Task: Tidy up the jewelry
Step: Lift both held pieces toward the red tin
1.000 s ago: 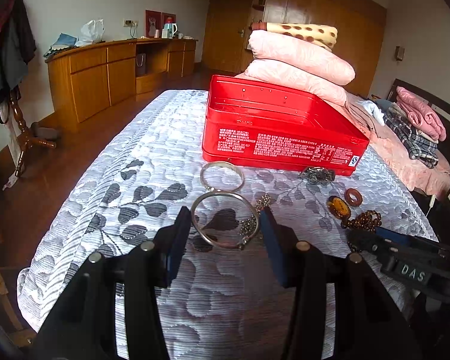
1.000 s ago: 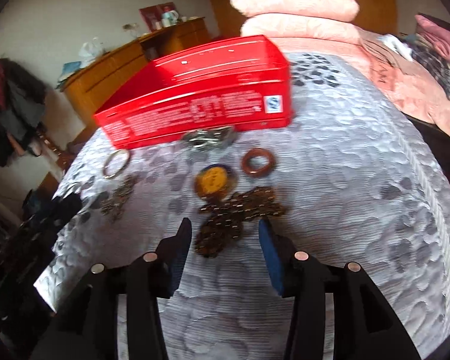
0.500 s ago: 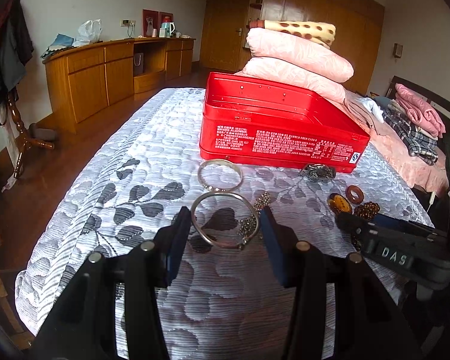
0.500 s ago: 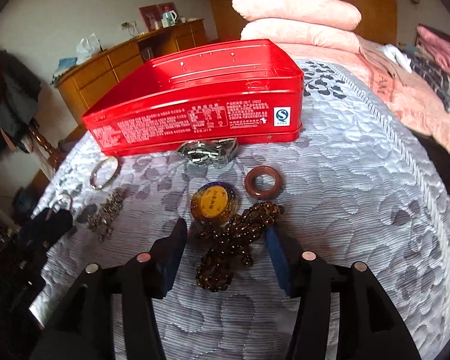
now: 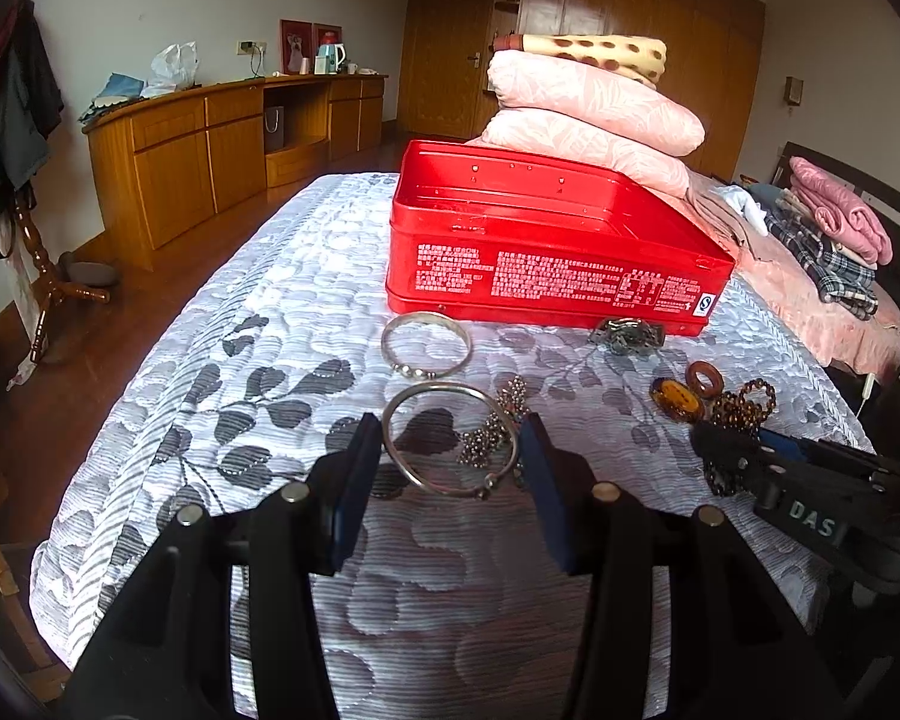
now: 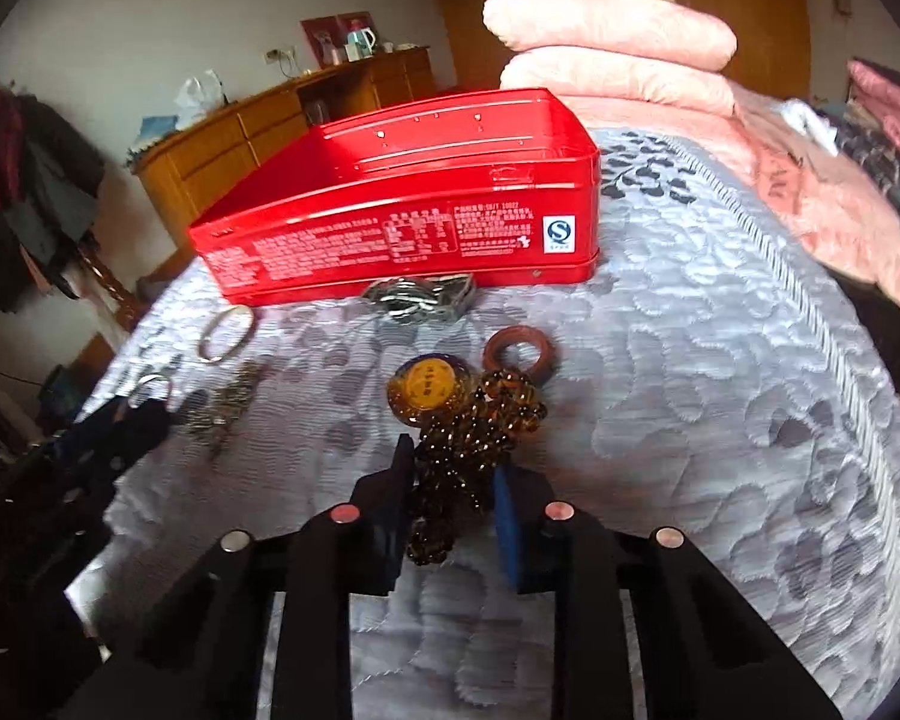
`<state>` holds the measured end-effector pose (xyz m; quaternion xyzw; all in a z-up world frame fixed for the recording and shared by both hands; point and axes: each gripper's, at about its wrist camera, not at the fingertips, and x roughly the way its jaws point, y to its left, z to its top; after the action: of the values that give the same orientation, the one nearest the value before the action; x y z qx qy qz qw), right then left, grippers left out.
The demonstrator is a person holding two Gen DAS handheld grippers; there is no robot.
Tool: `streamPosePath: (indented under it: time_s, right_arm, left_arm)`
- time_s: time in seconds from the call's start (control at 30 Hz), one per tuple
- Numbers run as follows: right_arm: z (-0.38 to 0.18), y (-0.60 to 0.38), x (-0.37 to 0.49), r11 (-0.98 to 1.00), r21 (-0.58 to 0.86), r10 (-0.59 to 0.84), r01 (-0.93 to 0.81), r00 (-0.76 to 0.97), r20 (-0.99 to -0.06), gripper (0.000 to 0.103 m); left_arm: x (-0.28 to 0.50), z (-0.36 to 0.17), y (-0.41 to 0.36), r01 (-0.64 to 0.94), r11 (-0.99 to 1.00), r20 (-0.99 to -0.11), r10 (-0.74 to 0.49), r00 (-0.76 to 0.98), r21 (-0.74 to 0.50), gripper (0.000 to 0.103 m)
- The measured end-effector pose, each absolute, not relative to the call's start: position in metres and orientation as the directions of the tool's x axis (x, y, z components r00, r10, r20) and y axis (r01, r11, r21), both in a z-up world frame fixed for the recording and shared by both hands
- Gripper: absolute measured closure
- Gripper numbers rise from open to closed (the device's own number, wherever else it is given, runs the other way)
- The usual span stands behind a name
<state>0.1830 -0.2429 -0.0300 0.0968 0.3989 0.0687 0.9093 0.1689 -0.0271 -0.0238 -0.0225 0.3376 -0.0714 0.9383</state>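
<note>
A red tin box (image 5: 546,240) stands open on the quilted bed; it also shows in the right wrist view (image 6: 414,210). My left gripper (image 5: 450,450) is shut on a silver bangle (image 5: 450,444), pads touching its sides. A second bangle (image 5: 426,342) and a silver bead chain (image 5: 498,420) lie beyond. My right gripper (image 6: 450,492) has closed around a brown bead necklace (image 6: 468,438), with the beads between the pads. An amber pendant (image 6: 429,390), a brown ring (image 6: 519,354) and a metal watch band (image 6: 420,297) lie ahead.
Stacked pink pillows (image 5: 588,114) sit behind the box. Folded clothes (image 5: 828,228) lie at the right. A wooden cabinet (image 5: 210,144) lines the left wall. The bed edge (image 5: 78,516) drops off at the left.
The right gripper has moved forward over the brown necklace and its jaws have narrowed around the beads. The left gripper has stayed on the bangle.
</note>
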Motion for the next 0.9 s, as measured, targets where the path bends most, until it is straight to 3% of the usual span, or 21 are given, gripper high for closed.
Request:
streamPosePath:
  time_s: [0.53,0.9]
  right_arm:
    - [0.029,-0.263,0.186,0.954,0.285,0.251,-0.093,0.769,-0.588,0.083]
    - [0.082,-0.272,0.247,0.958,0.262,0.235,-0.115,0.836,-0.496,0.083]
  left_arm:
    - [0.192,0.01,-0.037,0.149,0.982,-0.578,-0.187,0.794,-0.113,0.057]
    - [0.252,0.056,-0.058,0.189,0.977,-0.508,-0.215,0.834,-0.103,0.057]
